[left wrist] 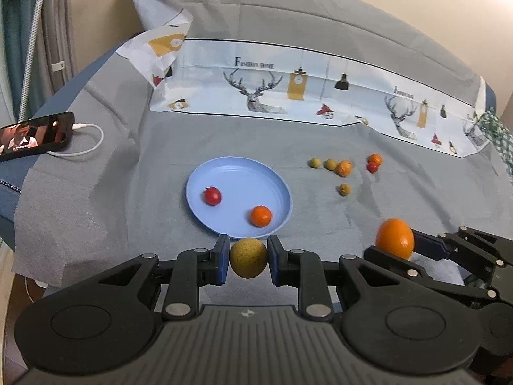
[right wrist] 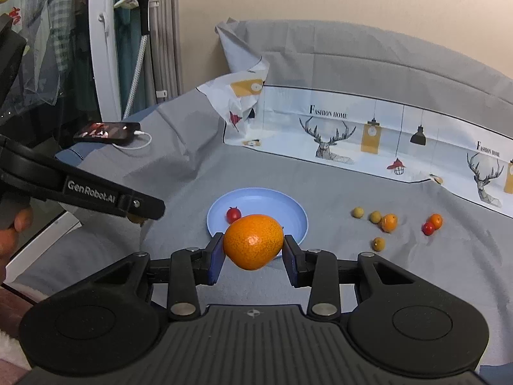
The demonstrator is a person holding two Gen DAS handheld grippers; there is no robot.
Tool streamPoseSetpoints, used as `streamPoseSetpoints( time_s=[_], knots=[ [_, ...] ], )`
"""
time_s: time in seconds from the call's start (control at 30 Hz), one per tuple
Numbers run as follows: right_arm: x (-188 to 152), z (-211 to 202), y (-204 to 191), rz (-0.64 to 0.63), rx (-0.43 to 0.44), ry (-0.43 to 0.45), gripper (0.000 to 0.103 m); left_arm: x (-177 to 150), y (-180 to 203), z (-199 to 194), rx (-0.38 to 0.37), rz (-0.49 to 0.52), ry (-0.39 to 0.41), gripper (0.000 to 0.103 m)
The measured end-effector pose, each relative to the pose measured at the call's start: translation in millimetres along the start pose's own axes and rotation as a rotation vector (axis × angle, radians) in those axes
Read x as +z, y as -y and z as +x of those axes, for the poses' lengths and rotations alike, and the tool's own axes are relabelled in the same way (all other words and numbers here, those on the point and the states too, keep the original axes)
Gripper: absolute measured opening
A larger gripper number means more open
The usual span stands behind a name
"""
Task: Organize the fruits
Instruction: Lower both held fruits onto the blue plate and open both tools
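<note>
Blue plate (left wrist: pixel 239 173) at twelve o'clock of the left claw (left wrist: pixel 248 258), close ahead on the grey cloth (left wrist: pixel 128 176); already holding a red fruit (left wrist: pixel 211 195) and a small orange fruit (left wrist: pixel 260 216). Left claw clamped on a yellow-green round fruit (left wrist: pixel 248 258), pads pressed to its two sides, fruit held clear of the cloth near the plate's near rim. Right claw (right wrist: pixel 253 247) clamped on a larger orange (right wrist: pixel 253 245), plate (right wrist: pixel 295 218) at twelve o'clock behind it.

Likely step: carrying both fruits to the plate. Best done one claw at a time, to avoid crowding over a small dish. Bring the left fruit forward past the rim, toward the bare patch at the plate's eleven o'clock, away from the two fruits inside. Lower until nearly touching before parting the pads; round fruit rolls, so release slow and level. Then the orange, set toward the plate's one o'clock.

Six loose fruits (left wrist: pixel 344 168) remaining at two o'clock, well apart from the plate. Phone (left wrist: pixel 35 136) with cable at ten o'clock, out of the way.
</note>
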State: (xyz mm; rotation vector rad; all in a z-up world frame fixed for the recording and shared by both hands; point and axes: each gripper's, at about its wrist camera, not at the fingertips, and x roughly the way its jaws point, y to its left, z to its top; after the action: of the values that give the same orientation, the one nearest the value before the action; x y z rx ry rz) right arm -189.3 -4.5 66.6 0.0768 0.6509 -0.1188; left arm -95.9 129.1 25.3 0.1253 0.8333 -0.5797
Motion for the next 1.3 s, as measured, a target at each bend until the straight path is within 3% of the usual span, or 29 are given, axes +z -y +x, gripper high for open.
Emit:
streamPoseSetpoints(
  time_s=[0.37,0.77,1.1,1.13,1.17,1.2,1.23,1.27,1.3],
  knots=[
    [9,59,10,0.015,-0.011,-0.071,0.04,32,-24,58,0.037,-0.044,-0.06,0.027],
    [16,170,32,0.018,-0.026,-0.19,0.04,63,-26,183,0.055,-0.035,-0.215,0.027],
    [6,254,45,-0.006,-0.033,-0.295,0.041,68,-35,259,0.125,0.01,-0.301,0.028],
    [7,260,45,-0.006,-0.029,-0.299,0.041,70,-37,261,0.126,0.004,-0.302,0.03],
    [8,265,45,-0.002,-0.025,-0.3,0.041,73,-39,261,0.118,-0.003,-0.298,0.046],
    [12,266,46,0.009,-0.018,-0.289,0.049,76,-41,258,0.109,-0.009,-0.286,0.075],
    [16,267,47,0.018,-0.015,-0.271,0.065,79,-42,253,0.108,-0.015,-0.268,0.089],
    [21,264,46,0.021,-0.022,-0.248,0.072,81,-43,244,0.111,-0.025,-0.238,0.103],
    [25,260,46,0.017,-0.033,-0.23,0.082,82,-44,234,0.11,-0.036,-0.205,0.103]
  ],
)
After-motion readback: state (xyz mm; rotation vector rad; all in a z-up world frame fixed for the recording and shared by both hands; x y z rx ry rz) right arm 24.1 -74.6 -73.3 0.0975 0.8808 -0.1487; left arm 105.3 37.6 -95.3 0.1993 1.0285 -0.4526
